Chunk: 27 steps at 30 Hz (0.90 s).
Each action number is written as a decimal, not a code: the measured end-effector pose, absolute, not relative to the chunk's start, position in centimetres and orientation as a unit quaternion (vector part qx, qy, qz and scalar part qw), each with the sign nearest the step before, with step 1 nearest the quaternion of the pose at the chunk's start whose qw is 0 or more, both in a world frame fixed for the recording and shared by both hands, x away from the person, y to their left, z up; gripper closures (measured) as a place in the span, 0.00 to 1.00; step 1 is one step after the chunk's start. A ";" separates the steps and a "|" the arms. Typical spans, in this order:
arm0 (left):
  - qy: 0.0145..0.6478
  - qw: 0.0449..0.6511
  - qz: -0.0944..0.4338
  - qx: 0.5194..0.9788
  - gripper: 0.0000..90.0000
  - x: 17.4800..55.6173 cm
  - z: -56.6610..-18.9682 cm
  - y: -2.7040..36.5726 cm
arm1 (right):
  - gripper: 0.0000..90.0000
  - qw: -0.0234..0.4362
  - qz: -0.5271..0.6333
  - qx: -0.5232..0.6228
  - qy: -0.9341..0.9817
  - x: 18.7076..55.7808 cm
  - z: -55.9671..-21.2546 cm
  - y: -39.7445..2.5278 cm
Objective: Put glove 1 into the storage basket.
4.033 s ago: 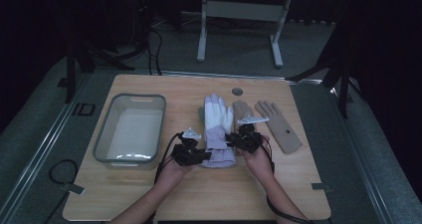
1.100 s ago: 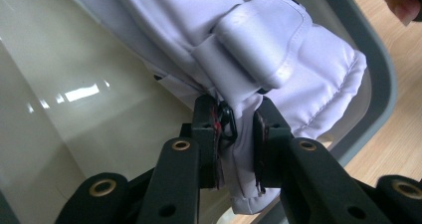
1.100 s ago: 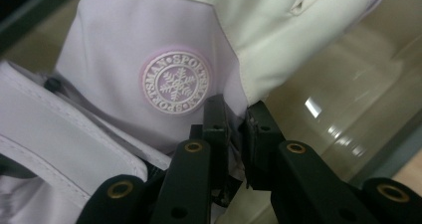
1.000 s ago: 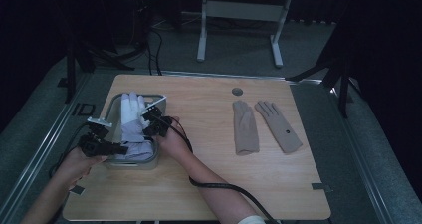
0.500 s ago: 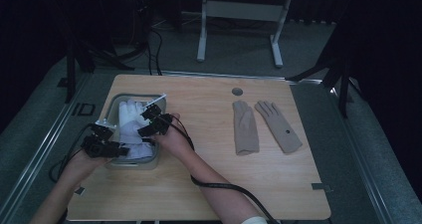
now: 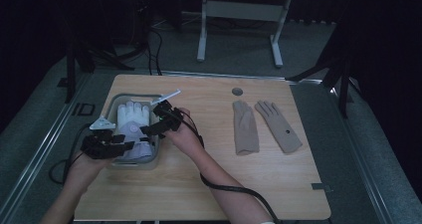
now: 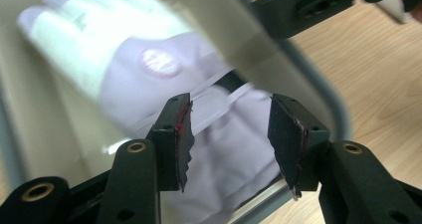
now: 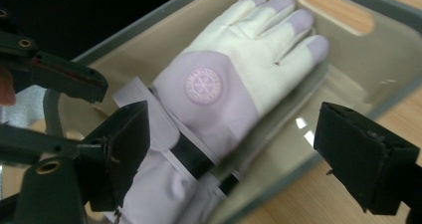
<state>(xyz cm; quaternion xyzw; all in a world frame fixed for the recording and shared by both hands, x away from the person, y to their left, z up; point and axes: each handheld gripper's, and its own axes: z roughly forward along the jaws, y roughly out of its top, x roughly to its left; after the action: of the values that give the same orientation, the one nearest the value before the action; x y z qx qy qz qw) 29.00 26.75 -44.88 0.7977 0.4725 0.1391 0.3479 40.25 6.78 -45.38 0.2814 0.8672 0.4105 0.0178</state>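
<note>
A: Since the white-and-lilac gloves [image 6: 133,129] now lie inside the grey bin [image 6: 155,151] at the left of the table [image 6: 209,184], I'd log that pair as placed. Fingers point to the far end, cuffs run up against the near wall, one cuff partly over the rim by the look of the right gripper view.

B: Anything clamped on them?

A: No. Left hand-held gripper [image 7: 229,134]: jaws apart, hovering over the cuff end, nothing between the pads. Right hand-held gripper [image 8: 234,154]: jaws wide apart, above the wrist strap, also holding nothing. Both look released.

B: What's left, then?

A: My guess: the tan gloves [image 6: 266,127]. Two of them, flat, side by side at the right of the table, well apart from the bin, untouched. If the job is to bin all the gloves, roughly half is done.

B: Pose of the hands?

A: High view: left gripper [image 6: 102,142] at the bin's near-left corner, forearm coming in from the near-left edge. Right gripper [image 6: 161,122] over the bin's right rim, arm reaching across from near centre, cable trailing along the forearm. Both are angled down and in toward the bin.

B: Blur?

A: Left gripper view is smeared at the glove fingers; jaw spacing is clear enough.
</note>
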 end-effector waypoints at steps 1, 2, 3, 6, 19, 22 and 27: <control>0.472 0.348 0.139 0.798 0.58 29.0 -44.9 26.7 | 0.16 0.018 0.411 0.281 0.867 40.2 -45.4 6.8; 0.465 0.354 0.138 0.800 0.58 29.0 -44.8 25.9 | 0.16 0.019 0.415 0.280 0.866 40.2 -45.3 6.0; 0.465 0.354 0.138 0.800 0.58 29.0 -44.8 25.9 | 0.16 0.019 0.415 0.280 0.866 40.2 -45.3 6.0; 0.451 0.372 0.132 0.801 0.59 29.0 -44.7 24.1 | 0.16 0.027 0.419 0.277 0.864 40.1 -45.1 4.2; 0.412 0.410 0.126 0.804 0.56 28.3 -44.8 18.9 | 0.15 0.028 0.424 0.277 0.862 39.1 -44.7 -1.0; 0.400 0.417 0.125 0.806 0.51 28.1 -44.9 17.3 | 0.16 0.037 0.429 0.282 0.858 38.9 -44.6 -2.8; 0.393 0.426 0.118 0.806 0.40 28.0 -45.1 16.1 | 0.14 0.021 0.430 0.278 0.859 38.8 -44.6 -4.9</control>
<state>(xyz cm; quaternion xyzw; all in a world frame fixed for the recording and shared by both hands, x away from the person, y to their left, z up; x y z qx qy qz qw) 28.05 16.07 -45.14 0.8064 0.3928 0.1183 0.4260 38.77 -4.89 -44.64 0.2780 0.8589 0.4295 0.0211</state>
